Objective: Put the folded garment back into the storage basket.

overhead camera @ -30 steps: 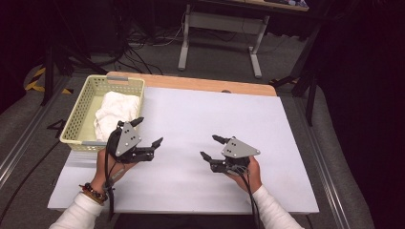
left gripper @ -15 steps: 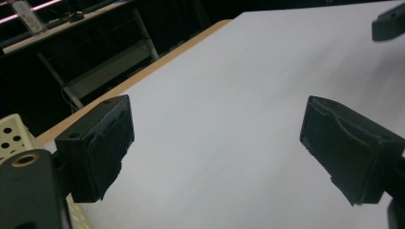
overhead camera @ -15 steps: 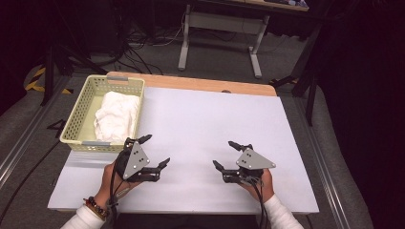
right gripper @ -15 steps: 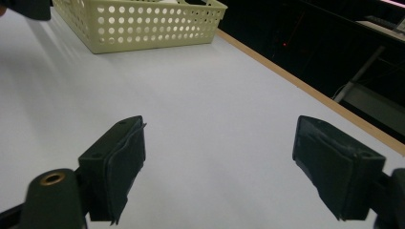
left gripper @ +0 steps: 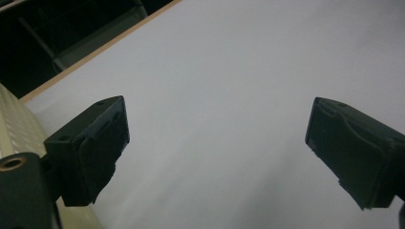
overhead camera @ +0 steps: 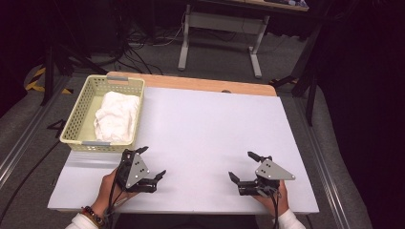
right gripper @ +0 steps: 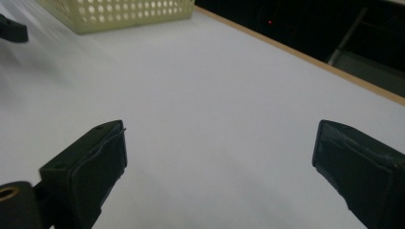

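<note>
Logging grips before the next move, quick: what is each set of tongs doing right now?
Left tongs: open, holding nothing, jaws have just been opening over the white table sheet.
Right tongs: open, empty, jaws also just opened wider.

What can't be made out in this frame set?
- Basket bottom, high view: covered by the white cloth.
- Cloth, right gripper view: hidden behind the basket wall.
- Left tongs, right gripper view: cut off by the left edge, blurred.
- Forearms, high view: cut by the bottom edge.

White crumpled cloth (overhead camera: 116,116), heaped inside pale yellow perforated basket (overhead camera: 79,117)
</note>
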Available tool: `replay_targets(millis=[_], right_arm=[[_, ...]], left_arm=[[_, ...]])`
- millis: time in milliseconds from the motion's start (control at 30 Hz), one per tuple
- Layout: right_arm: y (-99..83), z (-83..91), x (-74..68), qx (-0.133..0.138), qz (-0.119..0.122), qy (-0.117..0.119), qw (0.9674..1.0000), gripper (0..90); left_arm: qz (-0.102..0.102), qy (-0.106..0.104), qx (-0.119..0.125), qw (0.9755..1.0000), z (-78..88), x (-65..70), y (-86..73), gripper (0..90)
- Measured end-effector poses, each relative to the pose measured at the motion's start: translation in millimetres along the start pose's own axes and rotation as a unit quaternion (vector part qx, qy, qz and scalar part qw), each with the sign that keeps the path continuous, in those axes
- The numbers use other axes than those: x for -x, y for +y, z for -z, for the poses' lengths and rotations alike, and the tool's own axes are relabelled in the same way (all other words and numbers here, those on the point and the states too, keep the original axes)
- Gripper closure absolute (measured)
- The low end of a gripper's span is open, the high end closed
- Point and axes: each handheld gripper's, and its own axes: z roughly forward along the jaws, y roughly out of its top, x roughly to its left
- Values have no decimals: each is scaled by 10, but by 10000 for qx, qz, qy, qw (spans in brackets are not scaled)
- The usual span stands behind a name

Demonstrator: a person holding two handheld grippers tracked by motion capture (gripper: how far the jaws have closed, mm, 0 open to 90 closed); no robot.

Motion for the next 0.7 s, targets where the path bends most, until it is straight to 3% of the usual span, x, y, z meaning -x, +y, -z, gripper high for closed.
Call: replay_targets(millis=[100,200,267,400,567,700], right_arm=[[-119,42,22,-164,-135,-15,9998,37],[-211,41,19,-258,105,-137,9995,34],[-218,18,15,-284,187,-91,9994,31],[-212,-10,12,-264,71,36,9996,33],[-216,-3,-4,-305,126,-129,9994,37],[-206,19,-7,-239,120,-98,9996,42]], left_arm=[[118,-10,-32,9999,14,3,-47,61],[149,-1,-16,9999,12,6,-46,54],[215,-36,6,9998,16,3,-42,55],[214,-70,-32,9997,17,8,-68,54],[207,-108,40,9997,24,15,-50,53],[188,-107,19,9998,27,12,-52,52]])
